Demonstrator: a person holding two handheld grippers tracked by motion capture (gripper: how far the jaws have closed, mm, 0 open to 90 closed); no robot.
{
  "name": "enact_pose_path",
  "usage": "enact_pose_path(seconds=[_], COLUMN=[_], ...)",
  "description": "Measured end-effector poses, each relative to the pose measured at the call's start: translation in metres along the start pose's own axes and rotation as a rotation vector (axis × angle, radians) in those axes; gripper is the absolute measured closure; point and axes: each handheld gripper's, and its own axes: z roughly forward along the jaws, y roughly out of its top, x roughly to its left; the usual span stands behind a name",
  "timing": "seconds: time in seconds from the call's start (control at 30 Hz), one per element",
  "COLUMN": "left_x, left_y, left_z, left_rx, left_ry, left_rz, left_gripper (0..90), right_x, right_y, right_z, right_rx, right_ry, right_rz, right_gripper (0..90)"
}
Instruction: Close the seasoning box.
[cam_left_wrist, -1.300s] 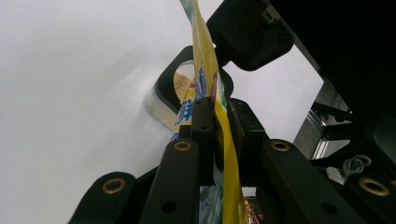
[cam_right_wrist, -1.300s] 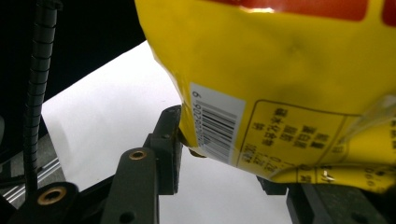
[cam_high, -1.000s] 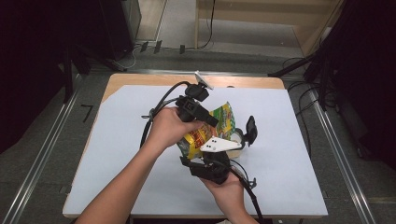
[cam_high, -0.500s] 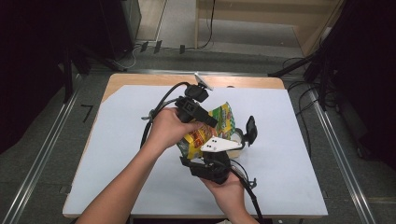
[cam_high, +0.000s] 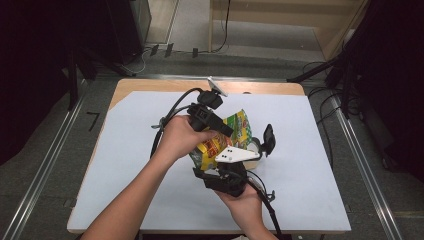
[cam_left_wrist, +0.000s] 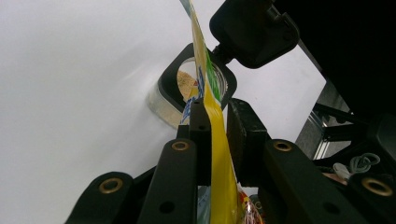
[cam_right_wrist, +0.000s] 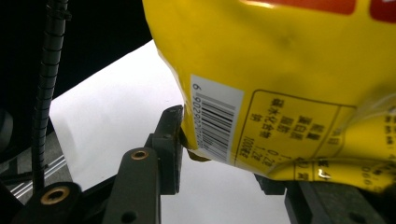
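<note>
I hold the yellow crinkled plastic snack bag (cam_high: 220, 142) above the middle of the white table cover (cam_high: 125, 165). My left gripper (cam_left_wrist: 212, 128) pinches its thin edge between narrow jaws. My right gripper (cam_right_wrist: 224, 154), at 6 o'clock from the bag, clamps the corner beside the barcode. The clear round container with black square lid frame (cam_left_wrist: 180, 88) stands at 3 o'clock, just beside the bag

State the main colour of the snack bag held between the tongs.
Yellow; the snack bag shows best in the right gripper view.
</note>
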Motion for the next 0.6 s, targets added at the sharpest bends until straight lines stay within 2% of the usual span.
enact_pose_path(seconds=[0.6], left_x=[0.0009], left_y=[-0.0003], left_z=[0.0016], left_rx=[0.004], left_ry=[0.006], left_rz=[0.01], left_gripper=[80.4], right_x=[0.0003], right_y=[0.0008], right_z=[-0.001], right_rx=[0.001], right_ry=[0.001], right_rz=[0.004], right_gripper=[60.2])
